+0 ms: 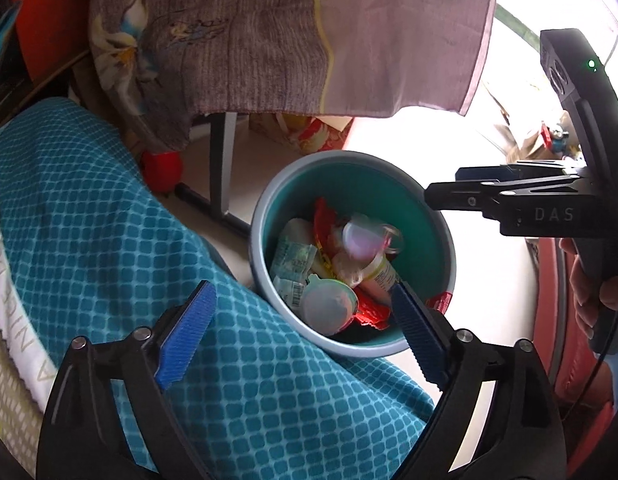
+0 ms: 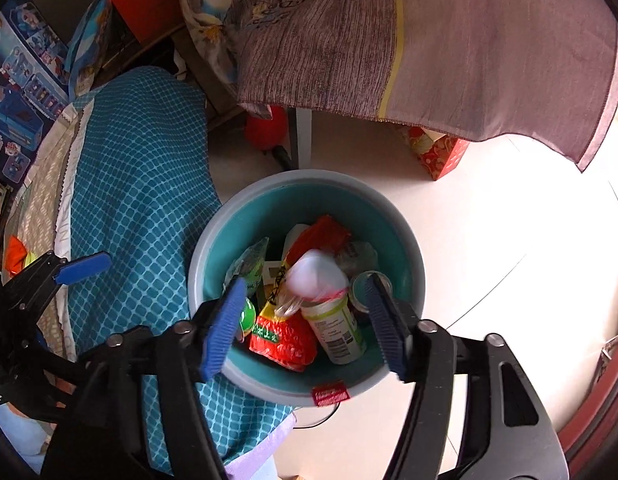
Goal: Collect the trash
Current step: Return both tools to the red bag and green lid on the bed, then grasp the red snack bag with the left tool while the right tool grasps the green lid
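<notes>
The round grey bin with a teal inside (image 2: 405, 236) stands on the pale floor (image 2: 489, 240), touching the edge of the teal checked bedcover (image 2: 141, 184). It holds wrappers, a white plastic bottle (image 2: 337, 328) and a blurred white lump (image 2: 315, 276). Above it, the right hand-held gripper (image 2: 305, 326) and the left hand-held gripper (image 1: 301, 332) both gape, nothing pinched between their blue pads.
</notes>
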Demonstrator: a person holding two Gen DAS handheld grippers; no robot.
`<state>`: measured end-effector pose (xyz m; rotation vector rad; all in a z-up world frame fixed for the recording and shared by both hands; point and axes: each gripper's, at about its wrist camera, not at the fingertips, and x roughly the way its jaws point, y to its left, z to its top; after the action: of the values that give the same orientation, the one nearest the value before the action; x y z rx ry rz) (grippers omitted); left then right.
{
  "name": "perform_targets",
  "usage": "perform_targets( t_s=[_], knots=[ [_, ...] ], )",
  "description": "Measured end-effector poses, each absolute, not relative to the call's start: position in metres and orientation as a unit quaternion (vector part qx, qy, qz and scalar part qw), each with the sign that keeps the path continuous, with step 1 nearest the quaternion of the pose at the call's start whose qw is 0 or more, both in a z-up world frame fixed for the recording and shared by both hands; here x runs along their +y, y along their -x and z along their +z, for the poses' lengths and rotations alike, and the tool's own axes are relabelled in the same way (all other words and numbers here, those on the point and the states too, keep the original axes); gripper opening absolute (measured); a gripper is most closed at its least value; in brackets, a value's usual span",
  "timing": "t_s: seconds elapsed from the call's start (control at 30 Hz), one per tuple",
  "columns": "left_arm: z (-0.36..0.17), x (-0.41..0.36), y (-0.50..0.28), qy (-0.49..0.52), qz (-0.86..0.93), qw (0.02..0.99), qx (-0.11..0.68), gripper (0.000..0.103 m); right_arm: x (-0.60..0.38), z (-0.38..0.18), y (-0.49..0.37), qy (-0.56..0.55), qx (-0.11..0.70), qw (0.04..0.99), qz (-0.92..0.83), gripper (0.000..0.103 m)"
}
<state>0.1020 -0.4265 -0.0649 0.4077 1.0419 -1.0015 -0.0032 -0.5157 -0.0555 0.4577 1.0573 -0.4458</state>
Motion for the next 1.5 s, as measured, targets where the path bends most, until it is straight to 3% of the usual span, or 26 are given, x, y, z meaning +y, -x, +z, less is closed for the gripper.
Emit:
perform_targets(
  t_s=[0.2, 0.83, 1.5],
  knots=[
    [-0.046, -0.393, -0.101, -0.162, -0.437, 0.752, 0.465, 0.099, -0.490, -0.041, 0.005, -0.199, 0.499, 0.817, -0.209, 0.072],
    [0.010, -0.235, -0.107, -0.099, -0.367, 0.816, 0.436, 0.099, -0.346, 0.010, -0.033, -0.117, 0.491, 0.849, -0.154, 0.074],
    [-0.031, 0.033, -0.183, -0.054, -0.180, 0.870, 0.456, 0.099, -0.130, -0.037, -0.193, 0.002, 0.550, 0.835, -0.015, 0.074]
  ],
)
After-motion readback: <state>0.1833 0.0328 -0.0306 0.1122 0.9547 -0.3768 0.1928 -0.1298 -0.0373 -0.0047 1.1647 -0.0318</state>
